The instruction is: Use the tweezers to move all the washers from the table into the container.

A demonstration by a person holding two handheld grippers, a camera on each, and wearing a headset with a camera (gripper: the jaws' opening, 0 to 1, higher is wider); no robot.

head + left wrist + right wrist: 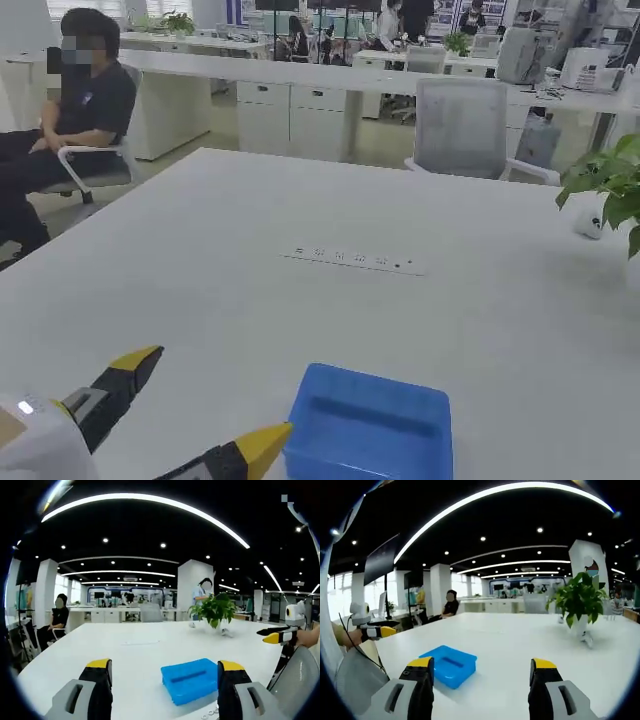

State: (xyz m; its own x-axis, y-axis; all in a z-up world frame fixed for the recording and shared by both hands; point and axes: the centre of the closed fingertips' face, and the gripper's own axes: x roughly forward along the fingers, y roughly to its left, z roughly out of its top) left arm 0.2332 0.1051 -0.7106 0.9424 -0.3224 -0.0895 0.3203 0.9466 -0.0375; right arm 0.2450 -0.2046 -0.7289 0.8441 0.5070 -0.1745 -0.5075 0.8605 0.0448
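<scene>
Task at its start; left tool and right tool both spread wide, empty; container on tabletop, washers just beside its near edge; next move: grip the tweezers, not yet held.

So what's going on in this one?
A person holds two grippers over a white table, both with jaws open and empty. The left gripper faces the blue container, which looks empty. A few small washers lie on the table beside it. The right gripper is off to the side. Nothing is picked up yet.
</scene>
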